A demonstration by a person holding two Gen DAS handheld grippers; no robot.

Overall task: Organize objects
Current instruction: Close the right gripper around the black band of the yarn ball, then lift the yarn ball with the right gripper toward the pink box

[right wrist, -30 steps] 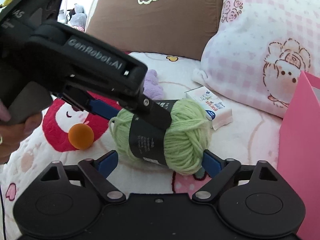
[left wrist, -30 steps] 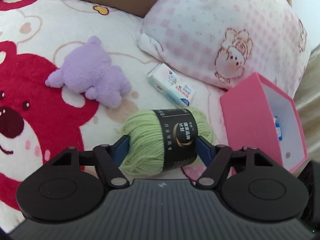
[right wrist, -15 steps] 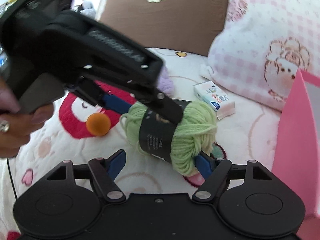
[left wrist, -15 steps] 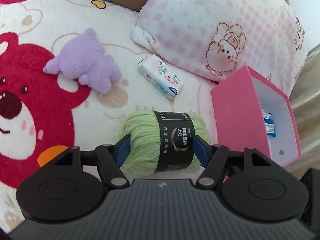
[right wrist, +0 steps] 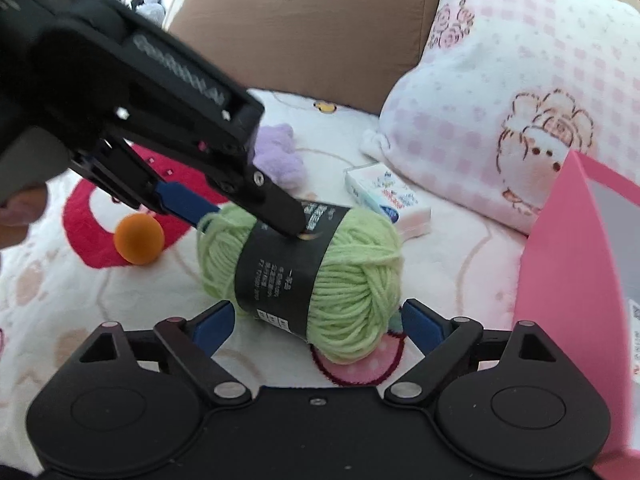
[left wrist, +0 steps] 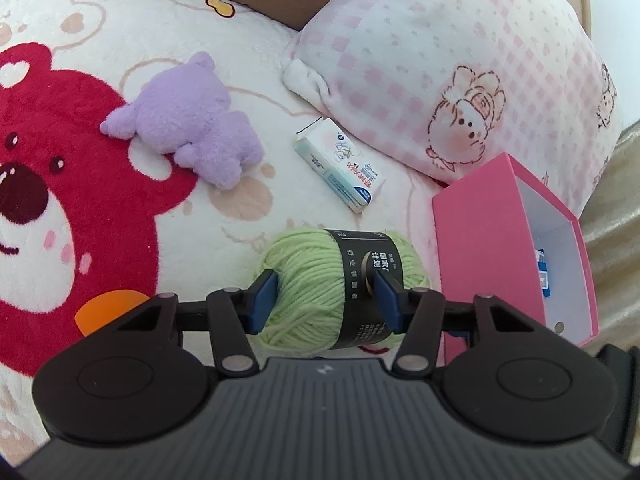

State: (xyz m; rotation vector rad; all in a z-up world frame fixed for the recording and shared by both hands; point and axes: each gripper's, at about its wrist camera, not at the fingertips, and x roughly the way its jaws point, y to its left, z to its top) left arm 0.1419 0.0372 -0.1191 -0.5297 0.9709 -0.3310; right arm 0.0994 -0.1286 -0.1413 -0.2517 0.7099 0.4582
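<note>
My left gripper (left wrist: 326, 300) is shut on a green yarn ball (left wrist: 320, 280) with a black label and holds it above the blanket, just left of the open pink box (left wrist: 480, 240). The yarn ball (right wrist: 352, 280) and the left gripper (right wrist: 248, 216) gripping it also show in the right wrist view. My right gripper (right wrist: 316, 320) is open and empty, just in front of the yarn. A purple plush bear (left wrist: 188, 120), a white tissue pack (left wrist: 340, 164) and an orange ball (right wrist: 138, 240) lie on the blanket.
A pink checked pillow (left wrist: 440, 60) lies behind the box. A brown cushion (right wrist: 304, 20) stands at the back. The pink box (right wrist: 572, 280) holds a small blue-and-white item (left wrist: 542, 272). The blanket has a red bear print (left wrist: 60, 160).
My left gripper has lifted the yarn ball off the blanket and carried it toward the pink box. The right gripper stays open close below it.
</note>
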